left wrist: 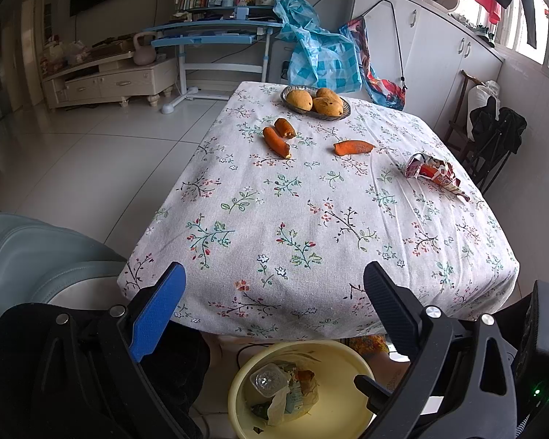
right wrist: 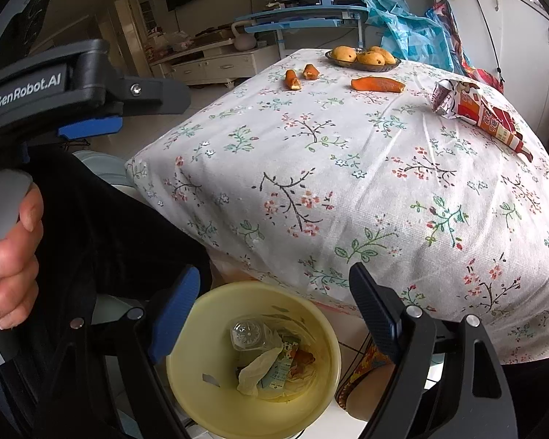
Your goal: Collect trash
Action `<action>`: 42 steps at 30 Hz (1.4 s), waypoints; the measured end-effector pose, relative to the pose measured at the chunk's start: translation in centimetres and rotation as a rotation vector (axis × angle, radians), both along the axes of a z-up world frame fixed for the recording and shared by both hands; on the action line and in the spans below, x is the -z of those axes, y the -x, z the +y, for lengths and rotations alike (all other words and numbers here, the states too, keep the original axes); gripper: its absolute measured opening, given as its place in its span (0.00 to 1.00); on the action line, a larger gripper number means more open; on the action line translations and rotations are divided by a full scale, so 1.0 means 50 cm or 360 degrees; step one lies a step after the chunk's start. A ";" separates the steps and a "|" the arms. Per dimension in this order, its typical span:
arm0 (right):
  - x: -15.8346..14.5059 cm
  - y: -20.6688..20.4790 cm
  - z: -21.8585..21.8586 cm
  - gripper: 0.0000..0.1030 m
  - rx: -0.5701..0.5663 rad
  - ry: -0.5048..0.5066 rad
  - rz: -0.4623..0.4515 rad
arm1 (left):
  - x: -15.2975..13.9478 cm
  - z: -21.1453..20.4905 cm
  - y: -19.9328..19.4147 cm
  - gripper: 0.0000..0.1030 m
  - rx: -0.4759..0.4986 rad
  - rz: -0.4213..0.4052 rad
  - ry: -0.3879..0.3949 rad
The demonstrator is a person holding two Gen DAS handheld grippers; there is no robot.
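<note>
Three orange peel pieces lie on the floral tablecloth: two at the far left and one at the far middle. A crushed red-and-white carton lies at the right. A yellow bin on the floor below the near table edge holds a plastic bottle, paper and scraps. My left gripper is open and empty above the near table edge. My right gripper is open and empty above the bin.
A dish of whole yellow mangoes stands at the table's far end. A grey chair is at the near left. A blue desk, a white cabinet and a dark chair stand around the table.
</note>
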State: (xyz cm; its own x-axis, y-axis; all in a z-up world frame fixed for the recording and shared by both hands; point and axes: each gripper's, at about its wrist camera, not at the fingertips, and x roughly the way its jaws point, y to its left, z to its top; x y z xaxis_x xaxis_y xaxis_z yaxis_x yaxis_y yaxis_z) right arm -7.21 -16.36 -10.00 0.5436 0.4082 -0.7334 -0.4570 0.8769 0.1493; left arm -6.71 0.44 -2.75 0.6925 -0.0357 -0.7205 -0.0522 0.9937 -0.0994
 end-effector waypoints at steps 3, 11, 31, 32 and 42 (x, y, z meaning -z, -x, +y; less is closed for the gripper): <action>0.000 0.000 0.001 0.78 0.0000 0.0000 -0.0001 | 0.000 0.000 0.000 0.92 0.0000 0.0000 0.0000; -0.003 0.000 0.003 0.78 0.0001 -0.0001 -0.0007 | 0.000 0.001 0.000 0.92 0.0000 -0.0001 0.0000; -0.012 -0.001 0.003 0.78 -0.0013 -0.0007 -0.0031 | 0.002 0.000 -0.002 0.92 -0.0004 0.0003 0.0003; -0.012 -0.001 0.004 0.78 -0.0015 -0.0006 -0.0031 | 0.002 -0.001 -0.002 0.92 -0.0004 0.0003 0.0003; -0.014 0.002 0.007 0.78 -0.0026 -0.0005 -0.0042 | 0.002 0.002 -0.005 0.92 -0.0015 0.0007 0.0018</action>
